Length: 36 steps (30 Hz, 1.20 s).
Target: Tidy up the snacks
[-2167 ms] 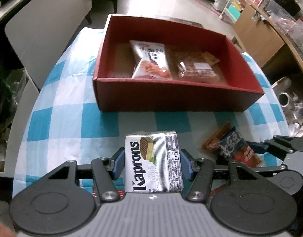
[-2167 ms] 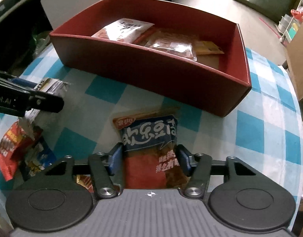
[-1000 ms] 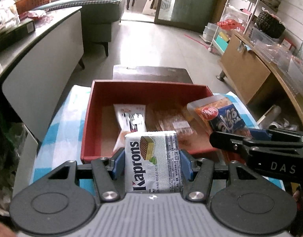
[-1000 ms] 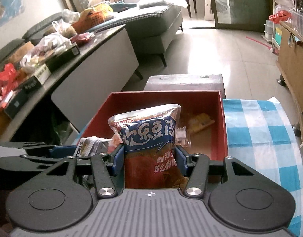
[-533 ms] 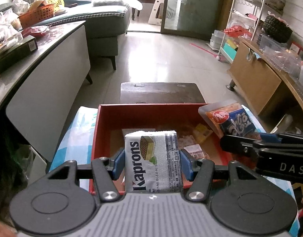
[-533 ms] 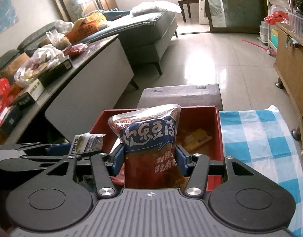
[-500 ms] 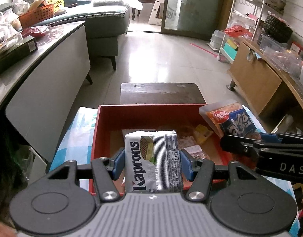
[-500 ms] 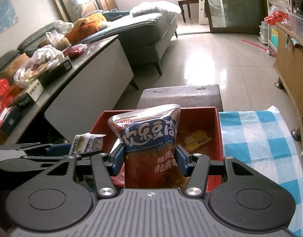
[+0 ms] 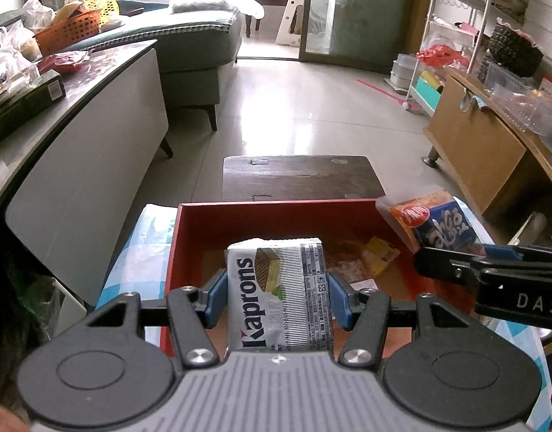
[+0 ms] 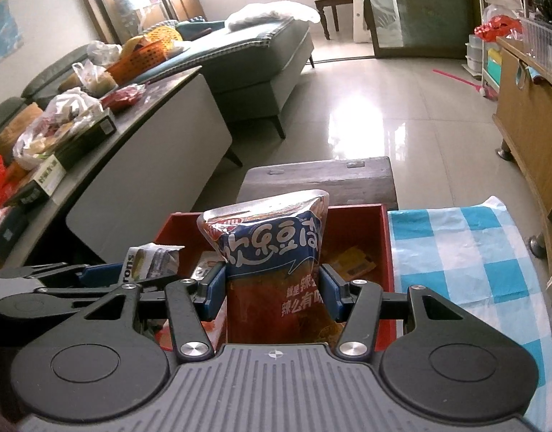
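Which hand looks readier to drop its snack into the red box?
Left, probably. Its gripper holds the wafer pack over the red box interior; the right gripper's blue pouch seems nearer the box's right wall.

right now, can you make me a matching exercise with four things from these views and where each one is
Things:
1. wafer pack
2. blue and red snack bag
3. small yellow packet
4. orange basket

Places:
A. lying inside the red box
B. on the counter at the far left
C. held in the left gripper
D. held in the right gripper

Pairs: 1-C, 2-D, 3-A, 4-B
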### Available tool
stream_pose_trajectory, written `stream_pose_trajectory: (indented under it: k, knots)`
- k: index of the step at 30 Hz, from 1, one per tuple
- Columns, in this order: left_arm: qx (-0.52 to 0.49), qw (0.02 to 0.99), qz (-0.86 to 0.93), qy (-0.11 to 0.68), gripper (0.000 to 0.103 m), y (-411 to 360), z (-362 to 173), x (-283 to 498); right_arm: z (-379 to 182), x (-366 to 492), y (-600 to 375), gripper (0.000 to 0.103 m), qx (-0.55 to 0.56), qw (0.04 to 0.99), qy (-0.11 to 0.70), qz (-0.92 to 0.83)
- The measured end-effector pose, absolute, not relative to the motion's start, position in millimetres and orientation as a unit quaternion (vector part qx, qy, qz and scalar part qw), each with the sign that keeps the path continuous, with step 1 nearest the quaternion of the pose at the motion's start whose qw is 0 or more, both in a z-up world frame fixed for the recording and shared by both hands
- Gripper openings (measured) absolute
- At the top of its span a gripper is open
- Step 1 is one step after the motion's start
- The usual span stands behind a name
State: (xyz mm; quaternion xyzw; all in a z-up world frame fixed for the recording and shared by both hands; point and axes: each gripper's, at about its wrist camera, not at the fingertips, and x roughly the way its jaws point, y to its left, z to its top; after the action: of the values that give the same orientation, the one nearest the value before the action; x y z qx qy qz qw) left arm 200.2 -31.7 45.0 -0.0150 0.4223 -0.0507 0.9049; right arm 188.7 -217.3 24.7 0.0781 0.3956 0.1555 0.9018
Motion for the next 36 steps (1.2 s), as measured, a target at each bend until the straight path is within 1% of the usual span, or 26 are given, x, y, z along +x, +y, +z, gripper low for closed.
stream_pose_trajectory:
  k: [21, 36]
  knots:
    - [-0.003, 0.892, -0.042, 0.450, 0.051, -51.1, 14.9, 226.5, -11.2, 222.8, -223.2, 0.062, 0.079, 0.885, 0.439, 0.134]
    - [0.010, 0.888, -0.038, 0.458, 0.052, -55.6, 8.1, 231.7, -26.3, 230.7, -223.9, 0.064, 0.075, 0.876, 0.460, 0.126]
